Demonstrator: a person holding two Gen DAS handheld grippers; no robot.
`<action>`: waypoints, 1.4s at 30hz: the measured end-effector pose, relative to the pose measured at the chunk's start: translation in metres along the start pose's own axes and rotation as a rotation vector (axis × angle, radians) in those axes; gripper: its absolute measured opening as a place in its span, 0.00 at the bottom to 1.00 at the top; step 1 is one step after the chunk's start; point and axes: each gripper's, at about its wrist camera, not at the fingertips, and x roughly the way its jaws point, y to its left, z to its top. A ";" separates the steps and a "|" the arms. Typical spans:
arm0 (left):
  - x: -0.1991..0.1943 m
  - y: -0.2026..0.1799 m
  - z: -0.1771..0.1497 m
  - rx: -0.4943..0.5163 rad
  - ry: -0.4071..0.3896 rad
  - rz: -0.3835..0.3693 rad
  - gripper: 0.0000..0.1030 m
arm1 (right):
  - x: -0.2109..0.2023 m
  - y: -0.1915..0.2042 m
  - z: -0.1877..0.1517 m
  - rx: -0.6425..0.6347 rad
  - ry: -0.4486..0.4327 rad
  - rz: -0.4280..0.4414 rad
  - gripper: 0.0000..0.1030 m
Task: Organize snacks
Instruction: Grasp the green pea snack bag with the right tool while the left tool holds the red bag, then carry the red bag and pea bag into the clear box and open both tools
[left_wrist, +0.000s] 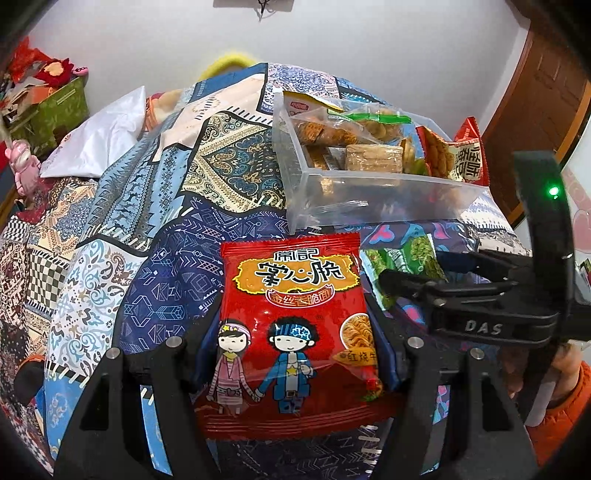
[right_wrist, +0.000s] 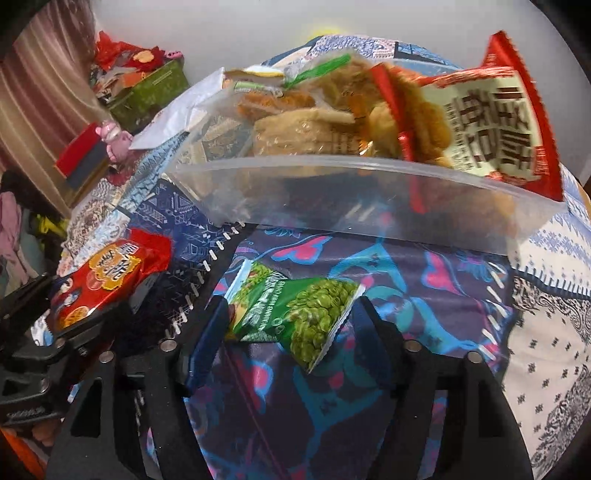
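The left tongs are clenching the red noodle packet, its long axis pointing toward the clear bin. The right tongs are gripping the green pea packet crosswise above the patterned bedspread.

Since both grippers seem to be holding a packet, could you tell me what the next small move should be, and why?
Probably carry the left gripper forward and release its red noodle packet into the clear bin. The packet is already clamped and the bin, partly filled with snacks, sits just ahead; the right gripper with the green pea packet could follow.
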 end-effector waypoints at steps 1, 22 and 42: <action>0.000 0.001 0.000 -0.005 0.000 -0.005 0.66 | 0.001 0.000 -0.001 -0.007 -0.002 -0.005 0.67; -0.037 -0.034 0.033 0.049 -0.117 -0.018 0.66 | -0.081 -0.021 -0.001 0.031 -0.207 -0.035 0.31; -0.039 -0.071 0.127 0.101 -0.267 0.004 0.66 | -0.150 -0.053 0.065 0.062 -0.445 -0.113 0.31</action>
